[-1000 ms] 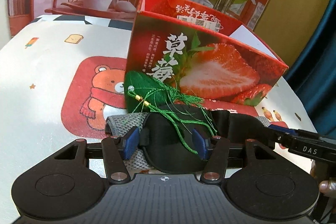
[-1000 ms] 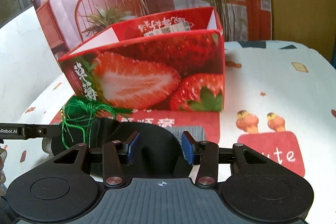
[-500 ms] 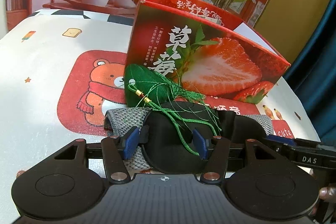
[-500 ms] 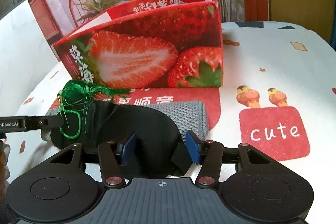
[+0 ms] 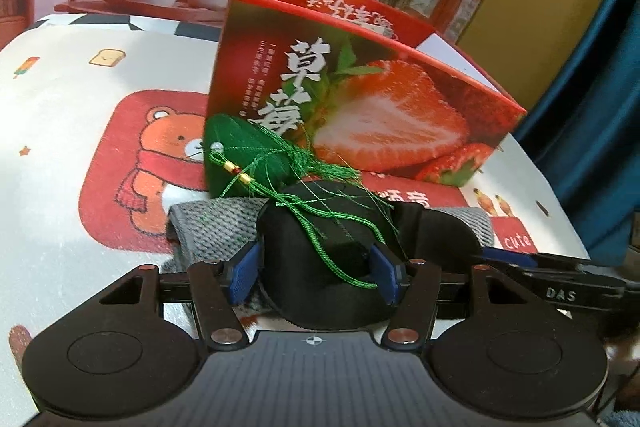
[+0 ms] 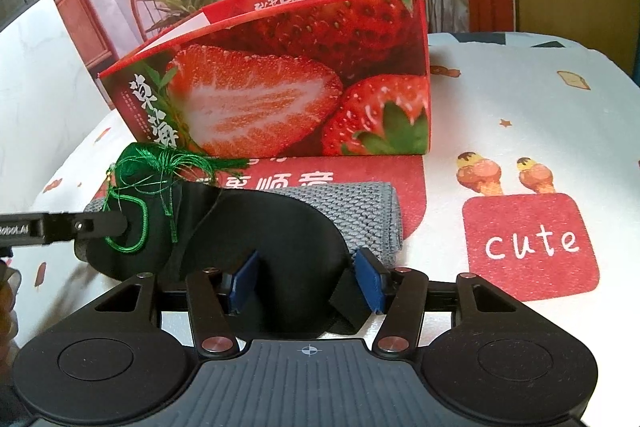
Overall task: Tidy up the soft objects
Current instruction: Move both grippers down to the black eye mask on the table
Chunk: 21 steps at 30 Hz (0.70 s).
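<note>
A black eye mask (image 5: 320, 291) lies across a folded grey knitted cloth (image 5: 216, 223) in front of an open red strawberry box (image 5: 360, 99). A green tasselled sachet (image 5: 240, 155) leans against the box, and its cords trail over the mask. My left gripper (image 5: 316, 267) has its blue pads against one lobe of the mask, and its jaws are easing open. In the right wrist view the mask (image 6: 280, 239) sits on the cloth (image 6: 360, 215). My right gripper (image 6: 308, 279) straddles its other lobe with jaws opening, the pads beside it, not pressing.
The box (image 6: 280, 99) stands on a printed tablecloth (image 6: 520, 115) with bear and "cute" patches. The sachet (image 6: 136, 163) is at the box's left corner. Behind the table hangs a backdrop with plants and a chair. A blue curtain (image 5: 600, 147) is on the right.
The right gripper's jaws have widened around the mask, and more of the mask and grey cloth now shows ahead of it. The left gripper has hardly moved.
</note>
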Motion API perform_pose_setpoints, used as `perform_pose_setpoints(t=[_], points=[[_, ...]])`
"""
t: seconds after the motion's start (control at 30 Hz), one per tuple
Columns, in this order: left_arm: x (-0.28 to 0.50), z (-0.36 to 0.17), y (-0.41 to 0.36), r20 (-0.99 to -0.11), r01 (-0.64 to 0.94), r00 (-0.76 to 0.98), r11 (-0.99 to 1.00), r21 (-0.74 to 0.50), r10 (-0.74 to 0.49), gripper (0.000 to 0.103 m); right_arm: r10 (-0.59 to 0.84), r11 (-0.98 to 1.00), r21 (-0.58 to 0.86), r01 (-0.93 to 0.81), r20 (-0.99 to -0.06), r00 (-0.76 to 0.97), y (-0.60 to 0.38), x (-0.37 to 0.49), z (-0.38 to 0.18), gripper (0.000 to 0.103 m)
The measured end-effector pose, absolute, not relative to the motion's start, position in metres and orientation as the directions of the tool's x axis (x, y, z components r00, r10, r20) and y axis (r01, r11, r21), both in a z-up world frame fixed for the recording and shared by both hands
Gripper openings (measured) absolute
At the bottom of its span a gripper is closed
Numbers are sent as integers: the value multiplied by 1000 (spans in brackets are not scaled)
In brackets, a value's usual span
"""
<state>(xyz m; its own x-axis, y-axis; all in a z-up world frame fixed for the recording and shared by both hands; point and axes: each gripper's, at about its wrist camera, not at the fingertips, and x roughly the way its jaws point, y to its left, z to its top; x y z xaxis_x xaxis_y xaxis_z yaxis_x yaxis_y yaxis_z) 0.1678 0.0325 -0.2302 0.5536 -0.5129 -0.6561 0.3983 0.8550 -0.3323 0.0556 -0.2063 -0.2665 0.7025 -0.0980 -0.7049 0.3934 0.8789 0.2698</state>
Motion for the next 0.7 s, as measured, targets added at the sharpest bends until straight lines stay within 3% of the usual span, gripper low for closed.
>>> perform_pose_setpoints(t=[0.7], points=[[136,-232,9,-689,479,503,832,-281,-522,67,-100,866,285,410,-706,701,-204,48,-268,57]])
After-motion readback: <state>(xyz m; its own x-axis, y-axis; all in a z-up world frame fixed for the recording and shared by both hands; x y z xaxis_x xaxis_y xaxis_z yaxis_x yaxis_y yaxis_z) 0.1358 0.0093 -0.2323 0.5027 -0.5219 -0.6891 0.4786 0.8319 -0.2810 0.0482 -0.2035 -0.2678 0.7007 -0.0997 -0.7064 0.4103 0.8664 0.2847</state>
